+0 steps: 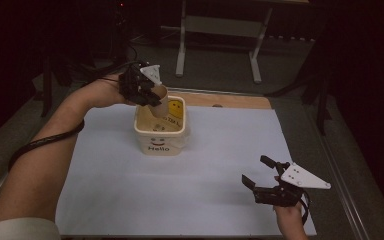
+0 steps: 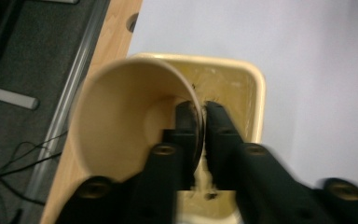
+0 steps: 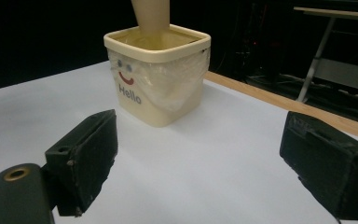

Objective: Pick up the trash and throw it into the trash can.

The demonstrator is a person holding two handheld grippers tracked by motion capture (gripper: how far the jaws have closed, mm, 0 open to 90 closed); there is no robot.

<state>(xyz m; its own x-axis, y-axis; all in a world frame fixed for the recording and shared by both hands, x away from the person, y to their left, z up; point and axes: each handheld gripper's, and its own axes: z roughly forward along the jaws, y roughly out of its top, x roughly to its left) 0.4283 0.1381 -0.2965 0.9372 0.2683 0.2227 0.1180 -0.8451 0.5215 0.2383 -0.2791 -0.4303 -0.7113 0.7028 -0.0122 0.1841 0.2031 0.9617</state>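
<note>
The left hand-held gripper (image 1: 147, 92) is clenched on the wall of a paper cup (image 1: 161, 98), one jaw inside the rim and one outside, holding it over the open bin (image 1: 160, 131) at the far side of the desk (image 1: 130, 190). The cup seems part-way into the bin; letting it go is probably what is left. Its long axis tilts, mouth up toward the gripper, base down into the bin. The right hand-held gripper (image 1: 261, 172) hangs released, well apart, holding nothing.

Black left gripper (image 1: 147, 92) and right gripper (image 1: 259, 172), each topped by a grey three-cornered plate; brass-coloured screws; white sleeve (image 1: 20, 230).
</note>
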